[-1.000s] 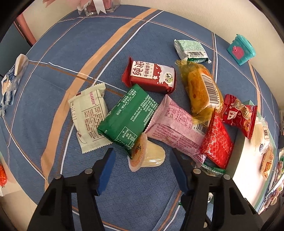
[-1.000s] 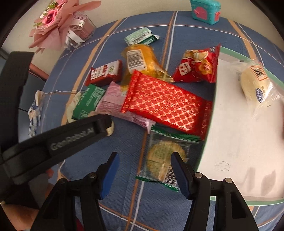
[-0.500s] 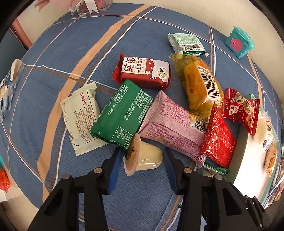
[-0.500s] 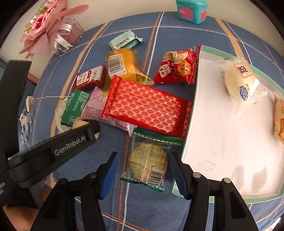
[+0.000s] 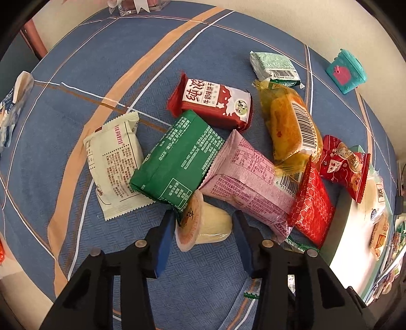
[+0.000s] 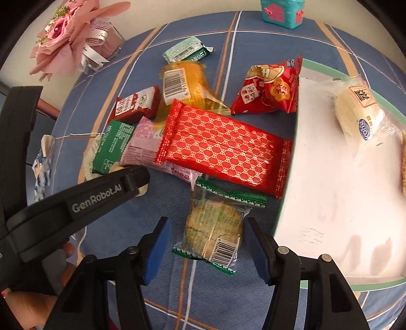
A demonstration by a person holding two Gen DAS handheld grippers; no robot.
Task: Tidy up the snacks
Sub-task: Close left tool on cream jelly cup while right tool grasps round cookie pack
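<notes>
A yellow jelly cup [image 5: 204,224] lies on its side between the fingers of my left gripper [image 5: 203,223], which is open around it, the pads close on both sides. A clear cracker packet with green ends [image 6: 214,224] lies between the open fingers of my right gripper [image 6: 205,228]. Behind lie a green pack [image 5: 177,162], a pink pack [image 5: 248,182], a red patterned pack [image 6: 223,147], a white pack [image 5: 114,162], a red milk-biscuit pack [image 5: 215,104], a yellow cake [image 5: 289,127] and a red pouch [image 6: 271,88].
A white tray with a green rim [image 6: 330,193] at the right holds a wrapped bun [image 6: 357,114]. A teal box [image 6: 281,11] and a pink bouquet [image 6: 73,38] stand at the back. The left gripper's arm [image 6: 76,203] crosses the right wrist view.
Both grippers have moved forward and down. The left fingers have narrowed around the jelly cup; the right fingers now flank the cracker packet.
</notes>
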